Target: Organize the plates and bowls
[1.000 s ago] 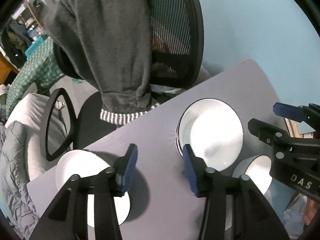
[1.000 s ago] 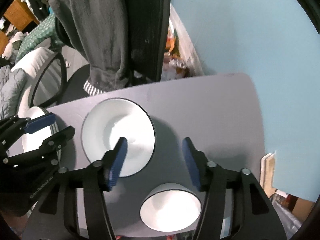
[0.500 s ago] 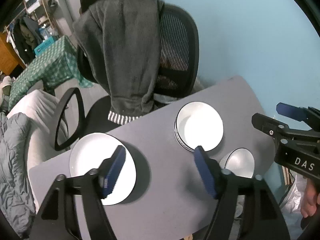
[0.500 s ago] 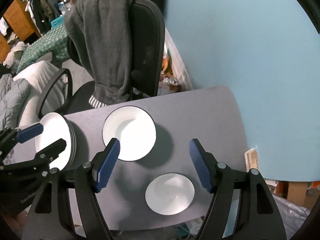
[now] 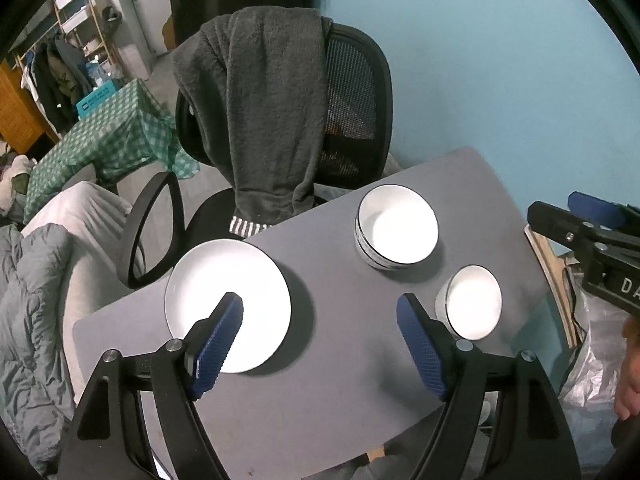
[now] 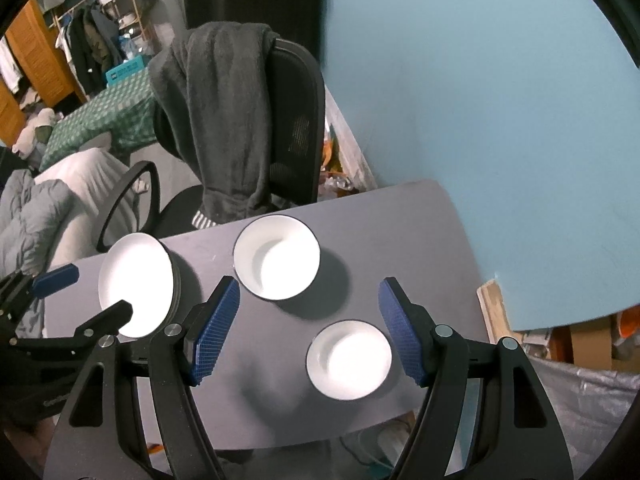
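A stack of white plates (image 5: 228, 304) lies at the left of the small grey table (image 5: 344, 352); it also shows in the right wrist view (image 6: 136, 288). A stack of large white bowls (image 5: 396, 232) sits at the far middle, also in the right wrist view (image 6: 276, 262). A small white bowl (image 5: 472, 302) stands near the right front, also in the right wrist view (image 6: 348, 358). My left gripper (image 5: 320, 336) is open and empty, high above the table. My right gripper (image 6: 308, 320) is open and empty, high above the bowls.
A black office chair (image 5: 352, 108) draped with a grey towel (image 5: 264, 112) stands behind the table. A blue wall (image 5: 500, 60) is at the right. A grey duvet (image 5: 28, 320) and a green checked cloth (image 5: 100, 140) are at the left.
Both grippers have risen and pulled back from the table and opened wider. The plates and bowls look smaller and have not moved.
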Demonstrator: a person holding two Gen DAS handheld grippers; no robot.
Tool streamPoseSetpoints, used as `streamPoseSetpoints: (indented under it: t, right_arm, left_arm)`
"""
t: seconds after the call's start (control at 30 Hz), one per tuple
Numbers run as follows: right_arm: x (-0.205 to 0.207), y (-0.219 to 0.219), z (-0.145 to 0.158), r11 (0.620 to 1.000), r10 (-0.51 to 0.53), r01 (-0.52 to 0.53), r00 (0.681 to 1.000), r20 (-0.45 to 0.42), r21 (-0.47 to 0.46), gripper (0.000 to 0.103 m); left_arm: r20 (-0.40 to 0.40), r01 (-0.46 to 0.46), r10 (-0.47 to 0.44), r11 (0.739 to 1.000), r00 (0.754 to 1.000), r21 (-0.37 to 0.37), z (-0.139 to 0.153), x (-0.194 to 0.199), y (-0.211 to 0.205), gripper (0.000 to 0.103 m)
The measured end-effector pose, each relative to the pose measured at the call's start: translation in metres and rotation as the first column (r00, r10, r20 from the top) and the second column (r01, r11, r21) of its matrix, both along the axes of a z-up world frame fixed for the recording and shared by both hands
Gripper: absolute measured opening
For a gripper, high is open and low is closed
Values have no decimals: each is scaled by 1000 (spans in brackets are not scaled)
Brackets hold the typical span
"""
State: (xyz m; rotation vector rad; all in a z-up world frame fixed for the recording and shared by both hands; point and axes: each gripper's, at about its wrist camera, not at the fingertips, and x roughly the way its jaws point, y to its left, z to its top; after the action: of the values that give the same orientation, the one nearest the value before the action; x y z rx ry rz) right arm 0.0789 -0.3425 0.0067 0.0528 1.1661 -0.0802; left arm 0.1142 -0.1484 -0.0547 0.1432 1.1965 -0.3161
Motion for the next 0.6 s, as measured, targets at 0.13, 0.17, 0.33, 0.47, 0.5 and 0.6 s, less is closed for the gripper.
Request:
streamPoseSetpoints:
  t: [0.13,0.17,0.33,0.47,0.5,0.6]
  right_arm:
    - [-7,5,3,1000,-12,12,1000,1,16,71]
    - [-9,6,4,1000,-12,12,1000,6,12,71]
    - [-16,11,8,1000,-12,11,1000,19,11,71]
    - [-21,15,10,1000,-10,10,1000,23,7,71]
    - [-22,15,10,1000,-10,10,1000,24,7,71]
    - [-24,15,10,1000,-13,13,1000,23,6,71]
  left_arm:
    - [0,5,-5,1000,1000,-23,5,-8,5,80]
    - [2,8,-8,1000,1000,-26,6,-10,5,80]
    - [15,14,-14,999,1000,-39,10,-16,10,80]
    - [31,4,-2,998,1000,-56,16,-19,14,80]
    - [33,0,2,998,999,-60,18,-20,15,80]
    - [27,-3,5,997,1000,-78,19,-23,17,80]
